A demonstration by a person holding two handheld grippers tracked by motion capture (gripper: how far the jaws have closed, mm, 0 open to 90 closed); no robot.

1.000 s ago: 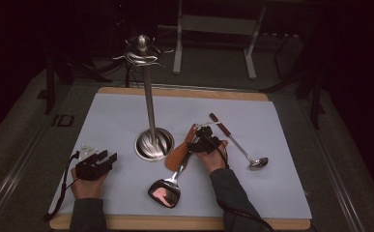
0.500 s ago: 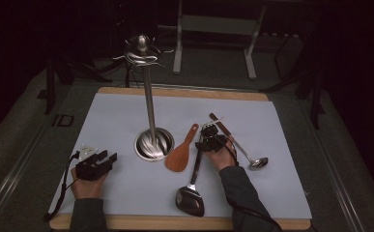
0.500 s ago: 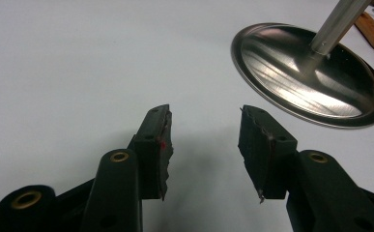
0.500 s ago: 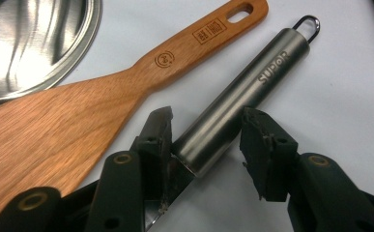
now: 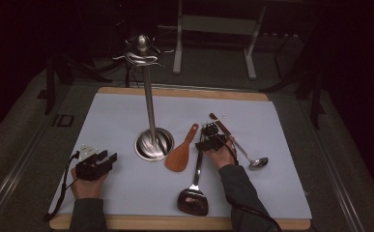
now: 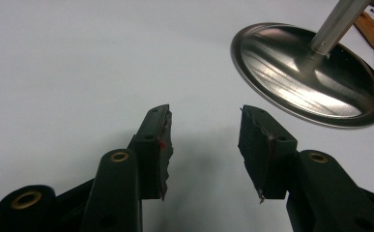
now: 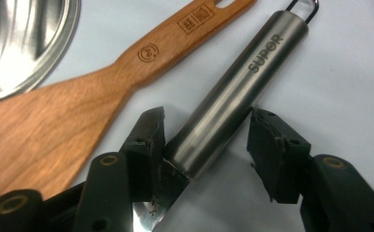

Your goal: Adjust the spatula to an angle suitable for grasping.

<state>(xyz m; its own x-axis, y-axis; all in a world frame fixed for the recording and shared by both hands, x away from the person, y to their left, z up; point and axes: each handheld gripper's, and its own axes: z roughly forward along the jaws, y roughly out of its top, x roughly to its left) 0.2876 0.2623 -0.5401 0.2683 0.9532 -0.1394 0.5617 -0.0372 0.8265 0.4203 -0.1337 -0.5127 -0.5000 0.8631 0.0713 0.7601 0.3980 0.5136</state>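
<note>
Right gripper view: a steel spatula handle [image 7: 233, 92] stamped SUPOR is seen lying between the jaws of the right gripper [image 7: 206, 145], which stand apart — one jaw touching the handle, the other just clear. Beside it a wooden spatula [image 7: 78, 96] rests flat. From the high view, the steel spatula [image 5: 194, 186] is shown on the desk [image 5: 281, 145], blade toward the person, near a tall hook stand [image 5: 149, 111]. The left gripper [image 6: 204, 140] is held open over bare desk. The grasp appears unfinished — closing on the handle is judged the next move.
</note>
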